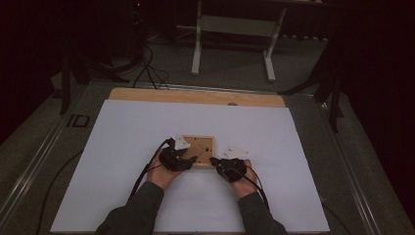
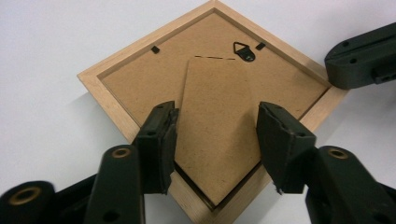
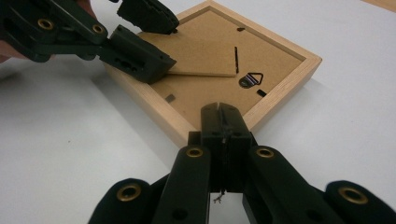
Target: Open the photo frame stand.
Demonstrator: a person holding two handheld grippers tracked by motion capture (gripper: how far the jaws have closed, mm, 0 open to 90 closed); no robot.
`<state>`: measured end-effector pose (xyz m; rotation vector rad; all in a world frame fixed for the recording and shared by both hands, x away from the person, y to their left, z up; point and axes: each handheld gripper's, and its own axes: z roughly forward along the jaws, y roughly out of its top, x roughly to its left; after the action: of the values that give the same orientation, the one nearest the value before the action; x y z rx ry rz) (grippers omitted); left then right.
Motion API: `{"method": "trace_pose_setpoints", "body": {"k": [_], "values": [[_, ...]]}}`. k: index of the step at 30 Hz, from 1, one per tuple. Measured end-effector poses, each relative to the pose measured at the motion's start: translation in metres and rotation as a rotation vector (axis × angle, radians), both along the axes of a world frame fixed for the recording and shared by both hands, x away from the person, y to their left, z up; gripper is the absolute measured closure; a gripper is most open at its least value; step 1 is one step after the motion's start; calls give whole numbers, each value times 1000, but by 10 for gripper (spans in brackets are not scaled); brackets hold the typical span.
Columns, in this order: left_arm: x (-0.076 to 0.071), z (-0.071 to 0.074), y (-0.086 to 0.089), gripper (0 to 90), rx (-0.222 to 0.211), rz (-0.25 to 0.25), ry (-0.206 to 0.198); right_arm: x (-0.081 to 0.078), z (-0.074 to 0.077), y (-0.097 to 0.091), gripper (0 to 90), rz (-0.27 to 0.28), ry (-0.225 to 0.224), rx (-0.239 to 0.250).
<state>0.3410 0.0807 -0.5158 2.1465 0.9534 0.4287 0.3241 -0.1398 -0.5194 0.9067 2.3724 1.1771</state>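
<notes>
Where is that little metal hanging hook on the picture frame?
The metal hanger sits on the brown backing board of the face-down wooden picture frame, just above the fold-out stand, near the frame's far corner in the left gripper view.

The high view is dim, its upper corners almost black. Both gripper views are bright and even; the picture frame [image 2: 140, 70] casts a soft leftward shadow, and the nearest black jaws look slightly blurred.

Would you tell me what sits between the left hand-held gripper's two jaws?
The frame's cardboard stand flap; in the left gripper view it lies between them, untouched.
</notes>
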Motion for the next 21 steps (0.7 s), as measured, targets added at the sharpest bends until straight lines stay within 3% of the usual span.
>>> {"method": "trace_pose_setpoints", "body": {"k": [6, 9, 14, 21], "values": [[1, 6, -2, 507, 21, -5, 3, 0, 0, 0, 896, 1, 0, 0], [1, 14, -3, 508, 18, -13, -17, 0, 0, 0, 896, 2, -1, -1], [2, 17, -3, 506, 10, -6, -12, 0, 0, 0, 896, 2, -3, -3], [2, 18, 2, 464, -38, 10, -7, 0, 0, 0, 896, 4, -2, -2]]}}
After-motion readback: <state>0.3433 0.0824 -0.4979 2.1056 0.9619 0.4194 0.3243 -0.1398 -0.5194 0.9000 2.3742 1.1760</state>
